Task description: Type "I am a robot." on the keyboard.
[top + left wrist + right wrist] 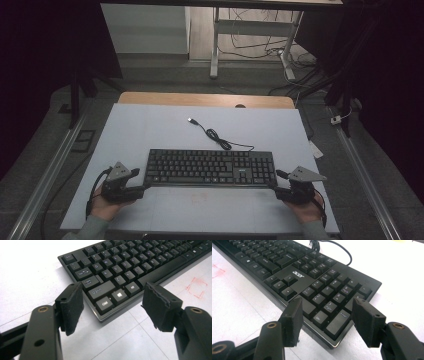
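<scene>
A black keyboard (pixel 210 167) lies across the white sheet (pixel 150 125), keys up. Its cable (pixel 217 137) curls behind it to a loose USB plug (pixel 191 120). My left gripper (pixel 143 188) is at the keyboard's near-left corner. In the left gripper view its jaws (pixel 112 291) stand wide apart, with the Ctrl-key corner of the keyboard (pixel 125 267) just ahead between them, untouched. My right gripper (pixel 275 188) is at the near-right corner. In the right gripper view its jaws (pixel 327 303) straddle the Enter-key corner of the keyboard (pixel 312 277), and I see no pad pressing on it.
A faint red square mark (pixel 199 196) is drawn on the sheet just in front of the keyboard. A wooden table edge (pixel 205 99) shows beyond the sheet. Desk legs (pixel 215 45) and loose cables stand on the floor behind. Metal rails (pixel 365 175) run along both sides.
</scene>
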Tool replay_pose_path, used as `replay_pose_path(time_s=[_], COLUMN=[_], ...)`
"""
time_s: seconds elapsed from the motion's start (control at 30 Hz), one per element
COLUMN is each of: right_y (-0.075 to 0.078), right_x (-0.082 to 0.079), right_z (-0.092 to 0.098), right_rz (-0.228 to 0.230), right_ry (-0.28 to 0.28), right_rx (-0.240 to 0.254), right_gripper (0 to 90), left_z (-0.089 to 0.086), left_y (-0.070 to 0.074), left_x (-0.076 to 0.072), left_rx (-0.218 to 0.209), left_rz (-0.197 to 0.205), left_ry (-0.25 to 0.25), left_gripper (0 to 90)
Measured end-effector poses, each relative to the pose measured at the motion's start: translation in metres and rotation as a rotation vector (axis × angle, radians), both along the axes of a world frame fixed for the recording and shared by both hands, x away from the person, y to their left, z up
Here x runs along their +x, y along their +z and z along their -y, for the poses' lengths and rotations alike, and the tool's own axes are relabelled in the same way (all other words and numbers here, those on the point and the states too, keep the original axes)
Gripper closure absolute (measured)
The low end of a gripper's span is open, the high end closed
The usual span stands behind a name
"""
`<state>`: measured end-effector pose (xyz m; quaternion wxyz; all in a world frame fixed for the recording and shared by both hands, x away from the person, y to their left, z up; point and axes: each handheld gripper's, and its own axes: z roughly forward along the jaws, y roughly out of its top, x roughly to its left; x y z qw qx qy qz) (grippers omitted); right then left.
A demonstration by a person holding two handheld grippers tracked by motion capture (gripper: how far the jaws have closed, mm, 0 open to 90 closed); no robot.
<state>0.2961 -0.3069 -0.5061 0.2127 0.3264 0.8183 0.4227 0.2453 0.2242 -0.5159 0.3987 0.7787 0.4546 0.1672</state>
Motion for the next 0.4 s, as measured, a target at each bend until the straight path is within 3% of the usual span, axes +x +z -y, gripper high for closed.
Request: replay_pose_path(time_s=[0.4], right_y=[0.0013], right_x=[-0.0004], right_z=[-0.0017], right_rz=[0.010], right_ry=[0.008], right_rx=[0.004], right_gripper=[41.7], left_z=[0.0004], left_y=[-0.0001], left_x=[0.0013], left_rx=[0.001], left_rz=[0.001], left_ry=[0.000], left_gripper=[33.0])
